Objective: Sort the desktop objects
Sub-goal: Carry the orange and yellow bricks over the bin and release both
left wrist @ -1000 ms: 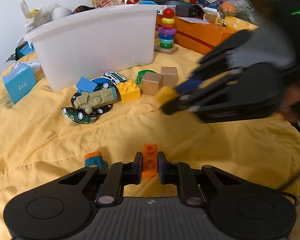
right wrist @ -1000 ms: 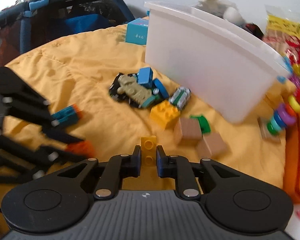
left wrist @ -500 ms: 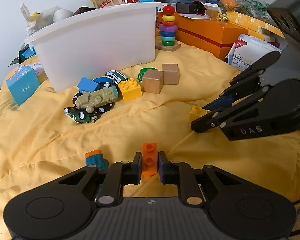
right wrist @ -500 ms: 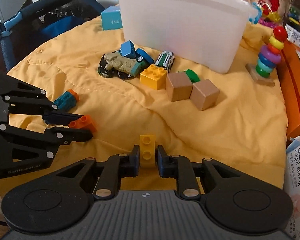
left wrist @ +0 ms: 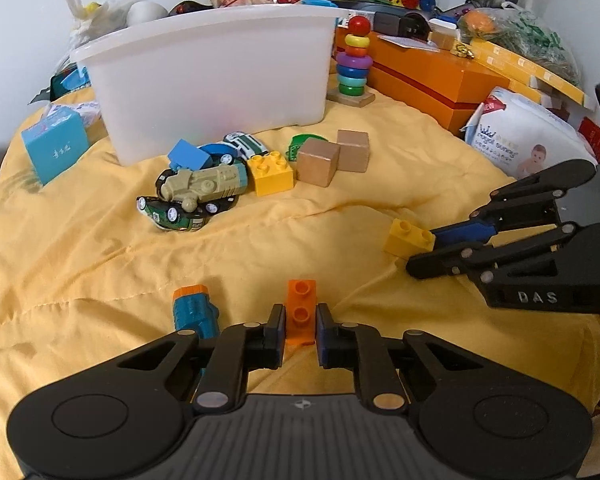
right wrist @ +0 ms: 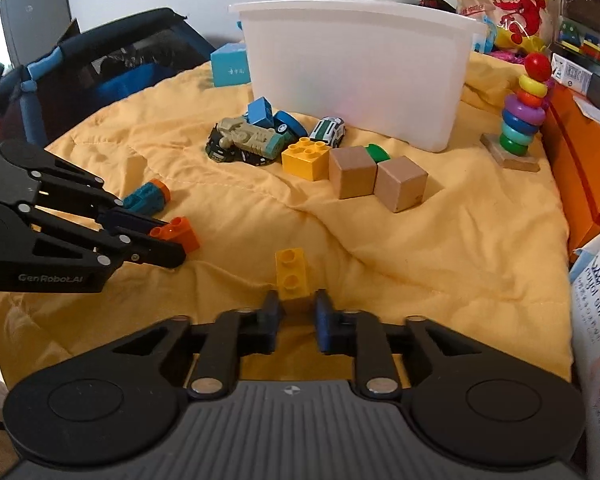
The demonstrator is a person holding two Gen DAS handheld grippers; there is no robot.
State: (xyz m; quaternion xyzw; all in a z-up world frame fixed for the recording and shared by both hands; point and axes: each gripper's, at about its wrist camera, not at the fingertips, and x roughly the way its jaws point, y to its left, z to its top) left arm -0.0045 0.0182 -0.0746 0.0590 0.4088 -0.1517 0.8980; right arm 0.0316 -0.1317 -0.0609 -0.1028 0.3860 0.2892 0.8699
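My left gripper [left wrist: 300,320] is shut on an orange two-stud brick [left wrist: 300,312], low over the yellow cloth [left wrist: 80,248]. From the right wrist view, the left gripper [right wrist: 172,244] with the orange brick [right wrist: 178,232] is at the left. My right gripper [right wrist: 296,308] is open. A small yellow two-stud brick [right wrist: 292,276] lies on the cloth at its fingertips, with a narrow gap on each side. In the left wrist view the right gripper [left wrist: 422,252] is at the right, with the yellow brick [left wrist: 410,238] at its tips. A white bin [left wrist: 212,76] stands behind.
In front of the bin lie toy cars [left wrist: 196,192], a larger yellow brick [left wrist: 270,174] and two wooden cubes [left wrist: 320,160]. A teal and orange piece [left wrist: 192,308] lies left of my left gripper. A ring stacker [left wrist: 354,68], orange box [left wrist: 432,76], wipes pack [left wrist: 528,140] and blue box [left wrist: 56,148] surround them.
The right gripper swung away to the right, came down to the cloth, and its jaws parted from the small yellow brick. The left gripper kept hold of the orange brick.
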